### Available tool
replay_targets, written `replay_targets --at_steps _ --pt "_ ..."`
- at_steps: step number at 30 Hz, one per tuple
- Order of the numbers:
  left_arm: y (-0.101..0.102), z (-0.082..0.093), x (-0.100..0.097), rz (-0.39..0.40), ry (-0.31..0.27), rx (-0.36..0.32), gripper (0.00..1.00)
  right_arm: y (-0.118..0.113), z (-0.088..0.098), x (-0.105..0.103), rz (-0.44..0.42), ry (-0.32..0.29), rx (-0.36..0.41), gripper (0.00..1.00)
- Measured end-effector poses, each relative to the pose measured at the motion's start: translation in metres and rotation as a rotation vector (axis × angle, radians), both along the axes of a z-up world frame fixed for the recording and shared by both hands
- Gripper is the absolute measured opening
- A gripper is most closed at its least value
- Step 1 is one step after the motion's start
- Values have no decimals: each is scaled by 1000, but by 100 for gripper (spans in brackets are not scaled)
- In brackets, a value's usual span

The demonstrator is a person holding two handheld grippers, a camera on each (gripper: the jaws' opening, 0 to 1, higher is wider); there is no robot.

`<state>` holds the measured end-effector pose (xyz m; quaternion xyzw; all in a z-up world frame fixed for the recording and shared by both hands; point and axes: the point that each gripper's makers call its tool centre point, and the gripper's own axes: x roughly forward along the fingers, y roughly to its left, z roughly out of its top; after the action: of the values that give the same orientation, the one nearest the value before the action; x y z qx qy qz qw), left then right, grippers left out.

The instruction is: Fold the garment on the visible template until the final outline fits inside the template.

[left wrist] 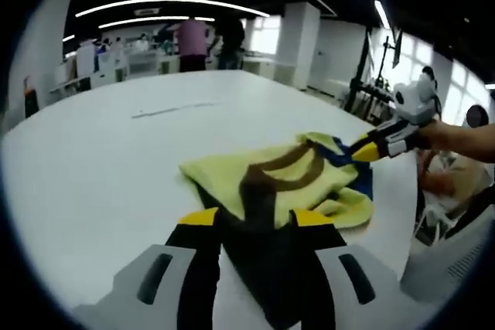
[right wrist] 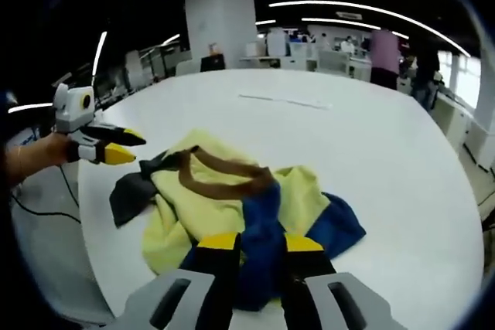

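A crumpled garment [left wrist: 286,179] of yellow, blue, brown and black cloth lies on the white table [left wrist: 100,168]. In the left gripper view my left gripper [left wrist: 257,222] hangs open over the garment's black part, which shows through the gap between the jaws. My right gripper [left wrist: 362,149] comes in from the right and pinches the blue edge. In the right gripper view my right gripper [right wrist: 261,243] is shut on a ridge of blue cloth of the garment [right wrist: 232,191]. My left gripper [right wrist: 138,149], held in a hand, hovers at the black part [right wrist: 128,191] near the table's edge.
A thin pale strip [left wrist: 174,107] lies on the table beyond the garment, also seen as the strip [right wrist: 282,100]. The table's edge [left wrist: 406,214] runs close to the garment. People [left wrist: 193,40] and desks stand far behind.
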<state>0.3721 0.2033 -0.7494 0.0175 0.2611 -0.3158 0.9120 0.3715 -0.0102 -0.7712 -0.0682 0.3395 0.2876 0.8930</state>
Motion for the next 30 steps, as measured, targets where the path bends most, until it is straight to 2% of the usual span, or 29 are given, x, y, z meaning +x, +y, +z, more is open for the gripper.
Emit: replay_targets --at_steps 8,13,17,21,30 --pt "0 -27 2 6 34 94 25 -5 -9 2 -53 40 -14 14" --pt "2 -36 1 12 56 100 21 -5 -10 0 -79 63 1 12" --pt "2 -38 1 16 63 101 20 -7 -10 -3 -109 84 -3 9" --pt "1 -37 -1 14 51 115 17 -9 -9 -5 -124 91 -14 0" --pt "7 -28 -3 46 25 117 6 -14 -7 -7 -144 87 3 0"
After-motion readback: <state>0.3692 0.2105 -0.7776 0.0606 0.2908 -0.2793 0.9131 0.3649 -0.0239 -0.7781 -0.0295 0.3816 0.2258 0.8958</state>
